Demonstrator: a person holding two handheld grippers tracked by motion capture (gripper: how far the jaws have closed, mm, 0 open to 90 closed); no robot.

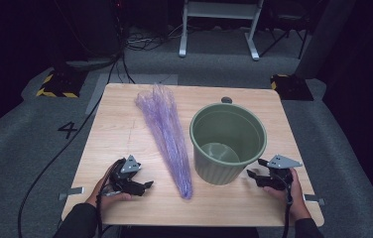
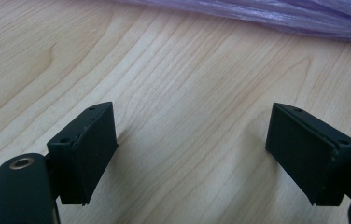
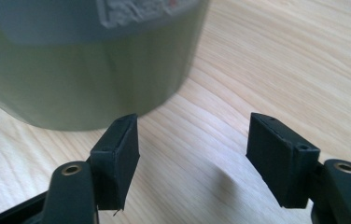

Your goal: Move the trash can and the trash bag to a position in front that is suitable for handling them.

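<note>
I see the green bin standing upright on the wooden table, and just to its left the purple plastic bag lies bunched into a long strip, its narrow end toward me. My left gripper rests low on the table left of that narrow end and well apart from the bin, jaws spread wide with bare wood between them. My right gripper sits just beside the bin's lower right wall, jaws apart and holding nothing.
</note>
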